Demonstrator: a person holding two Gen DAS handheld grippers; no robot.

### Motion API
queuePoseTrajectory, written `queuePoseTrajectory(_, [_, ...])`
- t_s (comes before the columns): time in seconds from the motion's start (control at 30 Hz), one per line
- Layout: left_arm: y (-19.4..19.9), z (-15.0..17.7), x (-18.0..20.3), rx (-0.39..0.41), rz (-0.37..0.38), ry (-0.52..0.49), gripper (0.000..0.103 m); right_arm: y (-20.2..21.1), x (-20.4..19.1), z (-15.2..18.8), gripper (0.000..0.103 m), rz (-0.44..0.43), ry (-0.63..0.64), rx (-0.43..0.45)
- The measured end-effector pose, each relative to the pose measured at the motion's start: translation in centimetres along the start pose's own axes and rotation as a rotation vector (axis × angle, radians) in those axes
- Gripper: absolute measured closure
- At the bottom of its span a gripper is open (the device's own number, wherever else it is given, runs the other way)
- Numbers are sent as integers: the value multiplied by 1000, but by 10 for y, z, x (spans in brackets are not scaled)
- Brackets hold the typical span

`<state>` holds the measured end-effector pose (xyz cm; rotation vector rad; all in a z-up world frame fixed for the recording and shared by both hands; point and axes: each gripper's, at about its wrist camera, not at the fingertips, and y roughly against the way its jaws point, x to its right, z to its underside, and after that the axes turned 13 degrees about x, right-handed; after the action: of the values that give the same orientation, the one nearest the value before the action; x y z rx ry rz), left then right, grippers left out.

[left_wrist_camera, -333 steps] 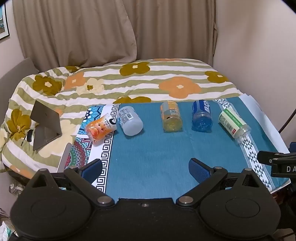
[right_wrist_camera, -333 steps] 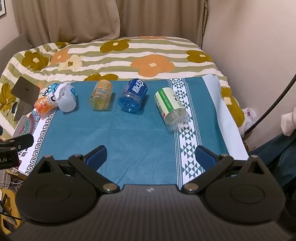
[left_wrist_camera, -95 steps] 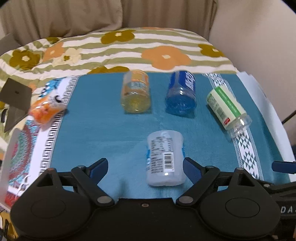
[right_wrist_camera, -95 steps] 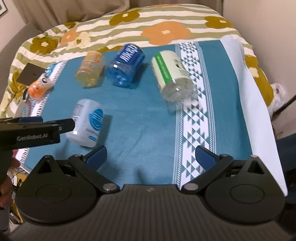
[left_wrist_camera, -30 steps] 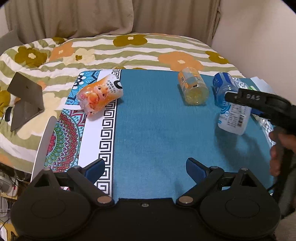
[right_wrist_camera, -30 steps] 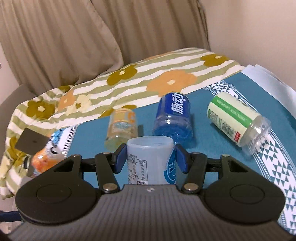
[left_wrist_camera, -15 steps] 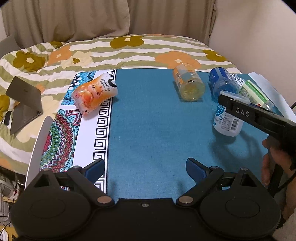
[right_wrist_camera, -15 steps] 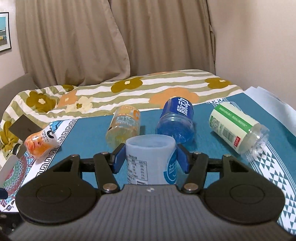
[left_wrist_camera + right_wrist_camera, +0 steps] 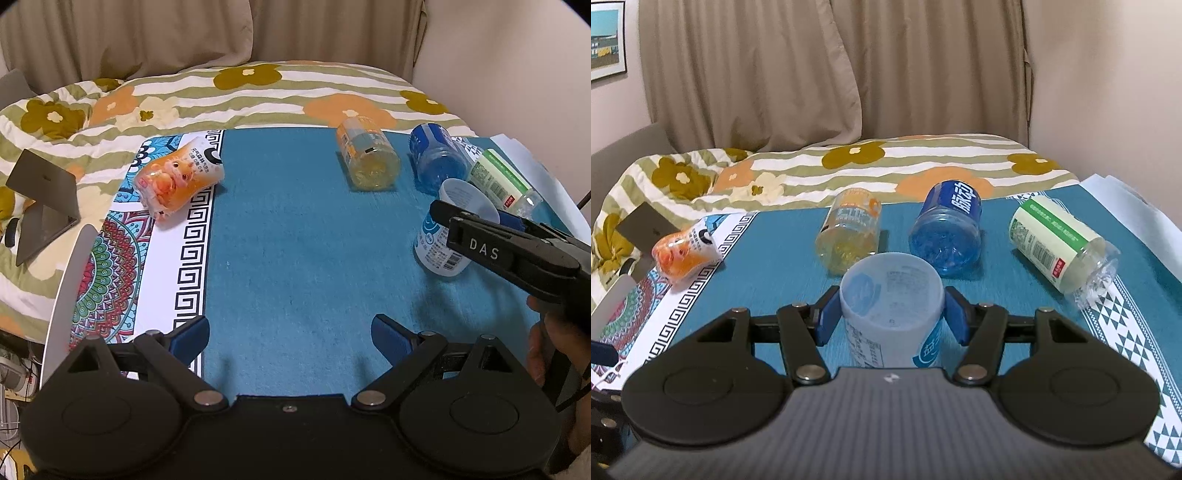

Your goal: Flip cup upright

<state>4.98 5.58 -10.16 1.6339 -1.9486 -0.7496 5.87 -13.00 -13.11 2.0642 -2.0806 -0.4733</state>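
Note:
A frosted white cup (image 9: 891,317) with a blue label stands mouth up on the teal cloth (image 9: 775,258); it also shows in the left wrist view (image 9: 448,230). My right gripper (image 9: 891,314) is around its upper wall, and its blue pads (image 9: 824,317) look slightly off the cup. In the left wrist view the right gripper (image 9: 476,221) reaches in from the right. My left gripper (image 9: 291,338) is open and empty above the near cloth. An orange cartoon cup (image 9: 177,177) lies on its side at the left.
A yellow cup (image 9: 849,230), a blue cup (image 9: 947,229) and a green-labelled cup (image 9: 1060,247) lie on their sides behind the white cup. A flowered quilt (image 9: 258,96) lies behind the cloth. A grey stand (image 9: 42,206) sits at the left.
The right gripper has tilted down over the standing white cup, so I see into its mouth, and its fingers have spread slightly. The left gripper has barely moved.

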Motion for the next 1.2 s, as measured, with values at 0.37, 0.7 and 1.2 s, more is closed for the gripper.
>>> queuePoseTrajectory(0.37, [3, -2, 5, -6, -26, 8, 6, 2, 5, -4, 0, -5, -30, -23])
queuePoseTrajectory(0.7, [34, -23, 24, 71, -45, -42, 6, 27, 17, -43, 0, -15, -26, -110])
queuePoseTrajectory(1.2, [83, -49, 46, 104, -86, -36, 6, 88, 55, -99, 0, 22, 33, -367])
